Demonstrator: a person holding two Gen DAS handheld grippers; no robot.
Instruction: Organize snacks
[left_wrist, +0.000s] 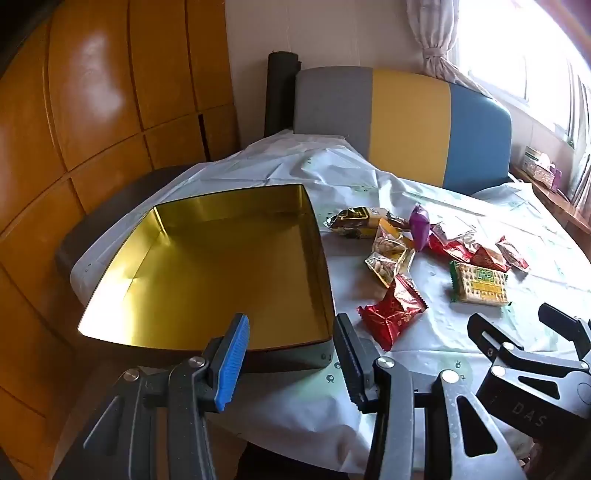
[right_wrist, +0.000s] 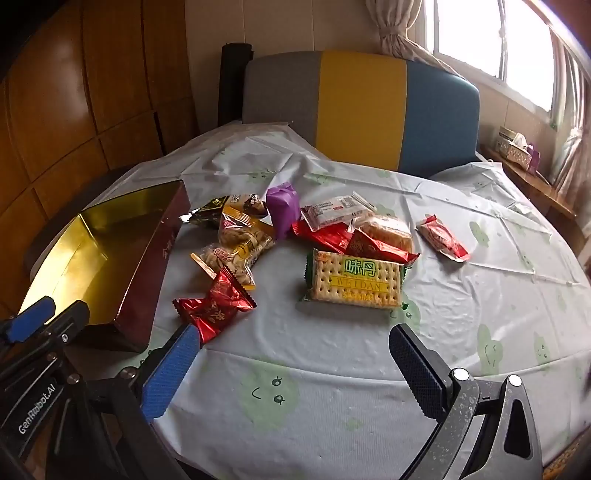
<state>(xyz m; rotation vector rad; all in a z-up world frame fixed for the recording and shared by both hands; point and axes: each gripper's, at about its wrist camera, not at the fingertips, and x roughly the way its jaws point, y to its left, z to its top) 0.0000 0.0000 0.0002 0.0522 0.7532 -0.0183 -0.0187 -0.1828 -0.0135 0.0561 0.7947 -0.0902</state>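
Ahead and left of the left gripper (left_wrist: 291, 350), whose jaws stand wide and hold nothing, the gold-lined tin (left_wrist: 221, 258) lies open and bare, likely set as the destination for the snacks. Just right of the tin sits a red foil packet (right_wrist: 214, 302), near the right gripper (right_wrist: 295, 373), also spread wide and unloaded. Straight ahead lies the Weidan cracker pack (right_wrist: 354, 280), with the remaining snack pile (right_wrist: 295, 225) loose on the tablecloth (right_wrist: 480, 295) beyond, awaiting sorting.

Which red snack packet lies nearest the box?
The crinkled red foil packet beside the gold-lined box; the other red packets lie farther right among the pile.
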